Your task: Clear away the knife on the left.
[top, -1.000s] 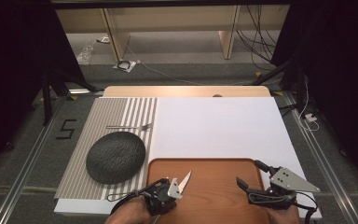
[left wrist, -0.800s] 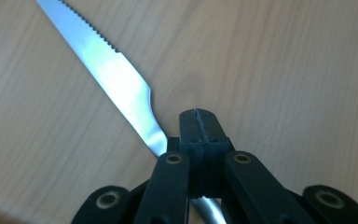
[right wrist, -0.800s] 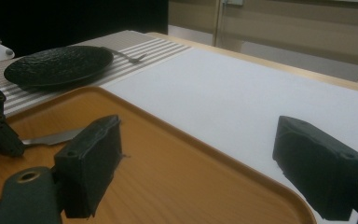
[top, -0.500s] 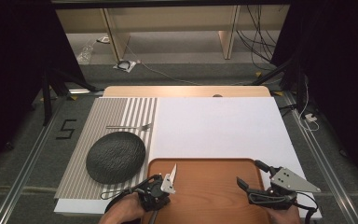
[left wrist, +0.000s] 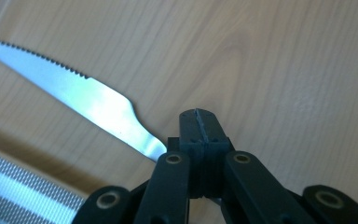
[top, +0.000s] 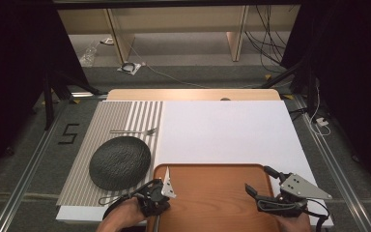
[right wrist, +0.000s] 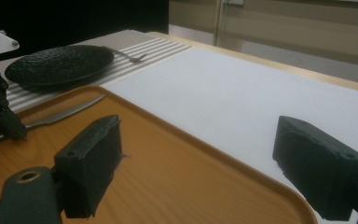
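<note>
Knife (left wrist: 98, 109) blade lengthwise along tray's (top: 212, 193) left edge, tip away.

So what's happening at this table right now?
A person works with a handheld gripper in each hand. The left gripper is shut on the handle of a knife, whose blade lies low over a wooden tray. The right gripper hovers open over the tray's other side. A black plate and a fork sit on a striped mat.

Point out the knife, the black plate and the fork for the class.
knife (left wrist: 88, 100), left gripper view, middle of the blade.
black plate (top: 120, 162), high view, centre of its surface.
fork (top: 134, 131), high view, its handle.
</note>
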Available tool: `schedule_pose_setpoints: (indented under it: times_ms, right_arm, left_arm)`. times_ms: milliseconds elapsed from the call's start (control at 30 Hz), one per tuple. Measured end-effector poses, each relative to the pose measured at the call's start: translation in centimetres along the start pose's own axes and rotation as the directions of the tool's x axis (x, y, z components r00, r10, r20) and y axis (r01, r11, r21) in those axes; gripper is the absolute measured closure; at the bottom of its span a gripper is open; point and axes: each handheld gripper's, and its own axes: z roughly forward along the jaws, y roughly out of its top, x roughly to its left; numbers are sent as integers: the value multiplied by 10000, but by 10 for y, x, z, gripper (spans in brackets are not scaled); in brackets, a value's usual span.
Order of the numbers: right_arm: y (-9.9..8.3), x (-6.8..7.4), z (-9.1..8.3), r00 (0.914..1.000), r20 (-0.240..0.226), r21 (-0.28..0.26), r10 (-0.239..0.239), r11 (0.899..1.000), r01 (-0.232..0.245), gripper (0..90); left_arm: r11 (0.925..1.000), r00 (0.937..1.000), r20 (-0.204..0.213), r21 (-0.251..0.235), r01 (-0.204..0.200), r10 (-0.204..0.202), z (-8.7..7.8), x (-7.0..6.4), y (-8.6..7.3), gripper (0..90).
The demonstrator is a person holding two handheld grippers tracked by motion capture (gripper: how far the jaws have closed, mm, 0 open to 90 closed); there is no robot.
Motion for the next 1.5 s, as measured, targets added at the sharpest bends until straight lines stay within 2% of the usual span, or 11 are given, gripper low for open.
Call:
schedule_pose_setpoints:
  times_ms: [633, 800, 867, 900, 933, 967, 1033, 1067, 1167, 1300, 1500]
  right_arm:
    - [0, 0, 0, 10000, 13, 29, -18, 10000, 18, 164]
    - [0, 0, -1, 10000, 35, 77, -2, 10000, 2, 164]
    - [0, 0, 1, 10000, 12, -36, 15, 10000, -15, 164]
    - [0, 0, 1, 10000, 9, -34, 14, 10000, -14, 164]
    - [0, 0, 0, 10000, 10, -6, 26, 10000, -26, 164]
    - [0, 0, 0, 10000, 10, -6, 26, 10000, -26, 164]
    - [0, 0, 0, 10000, 2, -28, 15, 10000, -15, 164]
    - [0, 0, 1, 10000, -1, -53, 27, 10000, -27, 164]
    - [0, 0, 0, 10000, 2, -33, 12, 10000, -12, 164]
    - [0, 0, 0, 10000, 20, -38, 9, 10000, -9, 164]
    - [0, 0, 0, 10000, 9, -88, 8, 10000, -8, 164]
  left_arm:
    - [9984, 9984, 131, -132, 554, -553, -4, 13, -11, 886]
    - [9976, 9986, 150, -477, 505, -499, -11, 13, -9, 730]
    - [9947, 9971, -20, -701, 755, -759, -15, 15, -8, 627]
    - [9902, 9937, 9, -842, 1114, -1118, -17, 17, -7, 562]
    - [9856, 9919, -36, -1133, 1255, -1267, -22, 20, -7, 496]
    - [9856, 9919, -36, -1133, 1255, -1267, -22, 20, -7, 462]
    - [9843, 9912, -286, -1254, 1244, -1289, -26, 22, -8, 433]
    - [9803, 9895, -353, -1458, 1333, -1398, -28, 25, -10, 388]
    - [9774, 9888, -428, -1635, 1344, -1431, -30, 28, -12, 361]
    - [9705, 9839, -629, -1864, 1528, -1670, -32, 33, -15, 271]
    - [9582, 9756, -912, -2263, 1749, -1996, -37, 39, -18, 216]
